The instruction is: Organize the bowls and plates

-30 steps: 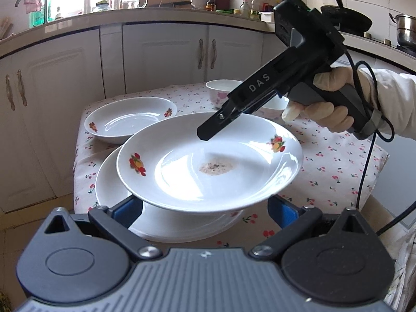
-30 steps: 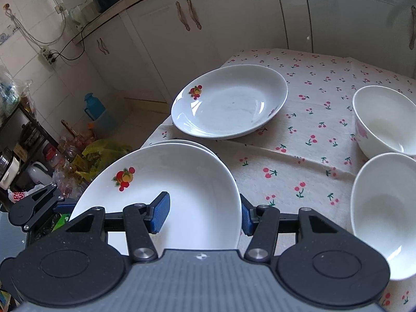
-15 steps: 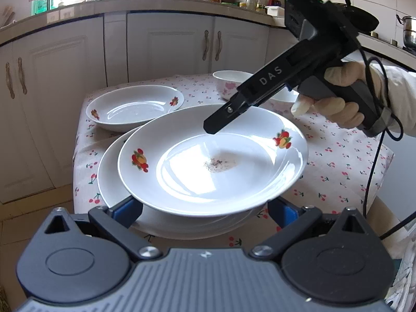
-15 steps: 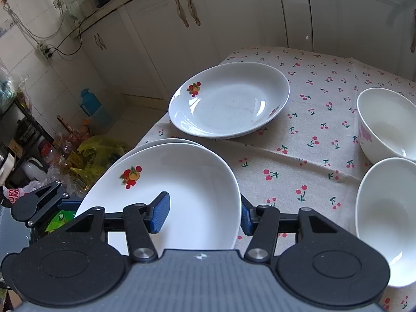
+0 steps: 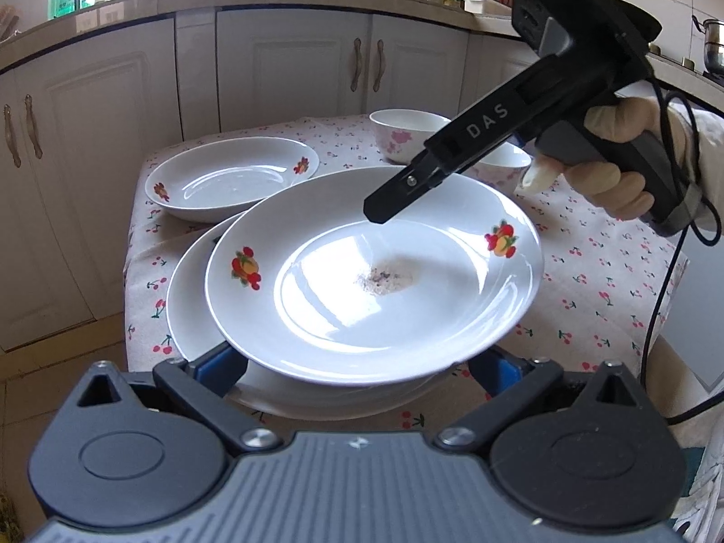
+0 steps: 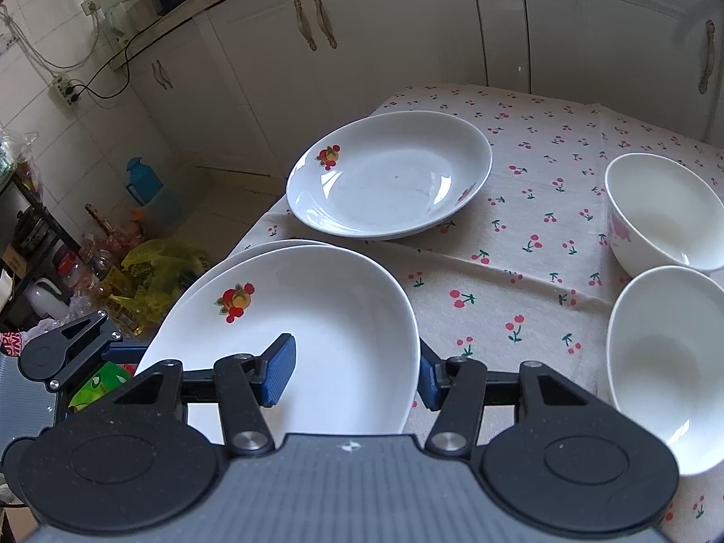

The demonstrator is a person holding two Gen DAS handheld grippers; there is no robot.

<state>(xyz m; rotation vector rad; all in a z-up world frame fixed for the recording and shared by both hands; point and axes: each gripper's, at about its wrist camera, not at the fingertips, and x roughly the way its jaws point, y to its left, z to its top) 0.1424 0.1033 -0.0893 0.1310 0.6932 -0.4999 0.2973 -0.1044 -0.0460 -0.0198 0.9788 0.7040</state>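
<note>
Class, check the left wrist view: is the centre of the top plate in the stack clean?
No: the top plate has a greyish smear of residue at its centre.

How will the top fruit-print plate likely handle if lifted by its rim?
The glossy white fruit-print plate looks glazed, so probably slippery between fingers. Likely ceramic: stiff, heavyish, chippable. Sitting off-centre on the white plate beneath, it may rock or slide if pushed.
</note>
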